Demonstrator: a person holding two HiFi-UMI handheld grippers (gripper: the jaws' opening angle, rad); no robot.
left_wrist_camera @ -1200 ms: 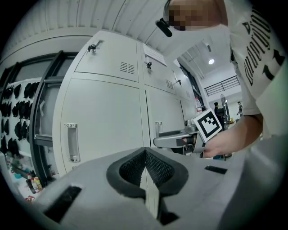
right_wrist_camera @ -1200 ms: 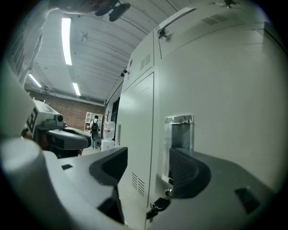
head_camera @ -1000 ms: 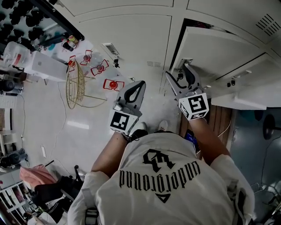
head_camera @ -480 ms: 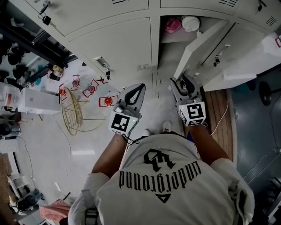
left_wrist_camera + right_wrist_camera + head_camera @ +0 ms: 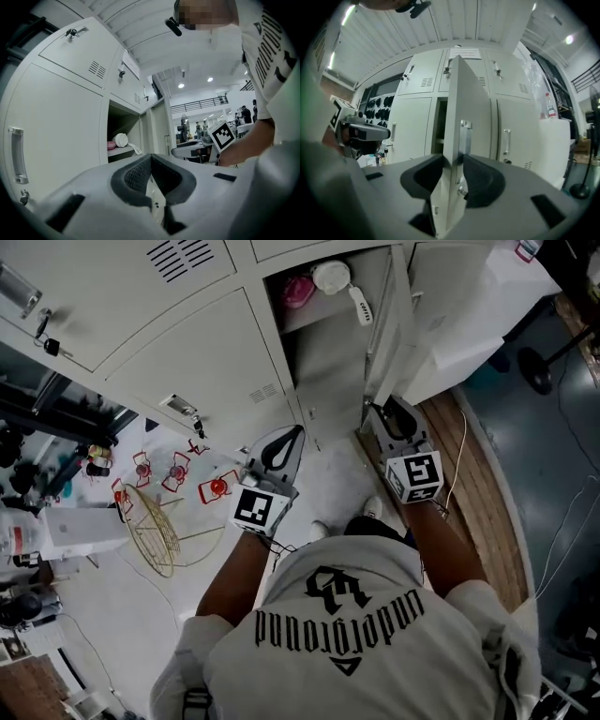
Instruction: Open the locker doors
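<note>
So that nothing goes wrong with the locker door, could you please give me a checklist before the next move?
1. Right gripper on the open locker door edge: ok; its fingers have just been closing, edge between them.
2. Left gripper free: ok; shut, empty.
3. Door's swing path clear: cannot tell.
4. Handle of the closed locker door alongside in view: ok.
5. White object on the shelf clear of the door: ok.
</note>
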